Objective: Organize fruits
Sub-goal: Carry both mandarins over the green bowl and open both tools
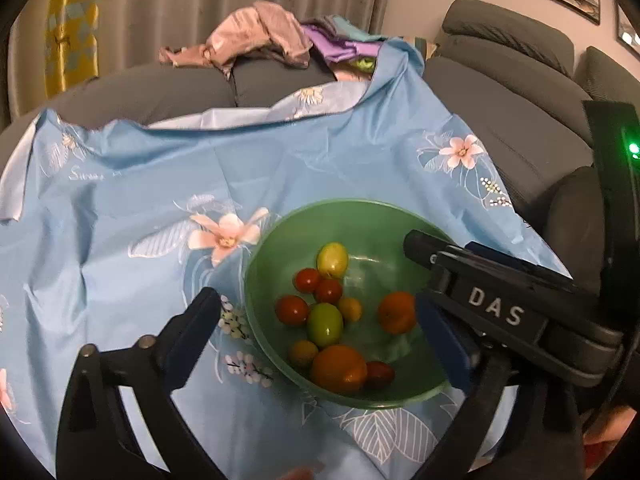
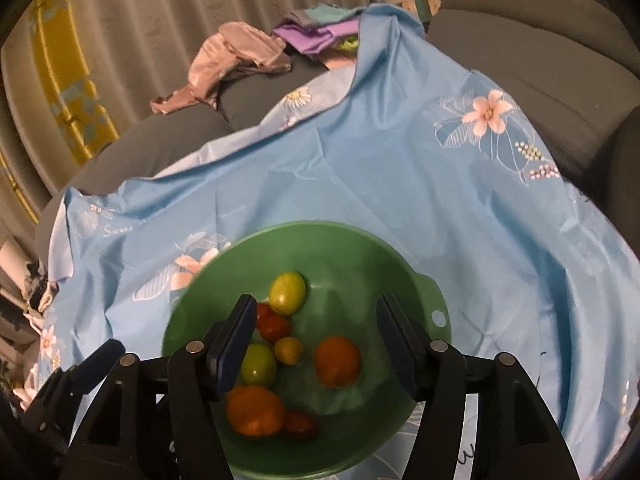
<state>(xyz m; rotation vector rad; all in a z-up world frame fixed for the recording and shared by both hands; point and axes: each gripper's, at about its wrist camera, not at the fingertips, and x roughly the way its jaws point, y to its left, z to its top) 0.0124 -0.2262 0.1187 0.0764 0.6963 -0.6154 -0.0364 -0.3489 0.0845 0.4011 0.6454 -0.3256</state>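
Left tongs [image 1: 316, 320] stand wide open, empty, above the green bowl [image 1: 280, 224]; right tongs [image 2: 316, 344] gape partway, gripping nothing. The fruits [image 1: 326, 322] lie loose inside the bowl on the blue cloth [image 1: 160, 184], apparently gathered there for sorting.

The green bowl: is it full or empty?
Partly full. The green bowl sits upright on the blue cloth, with small red, orange and green fruits covering its bottom, well below the rim.

I see smooth green plastic bowl [image 1: 280, 232], glossy-skinned fruits [image 1: 325, 322], slick creased blue floral cloth [image 1: 160, 184], matt grey fabric sofa [image 1: 500, 92], matt black plastic gripper fingers [image 2: 188, 392].
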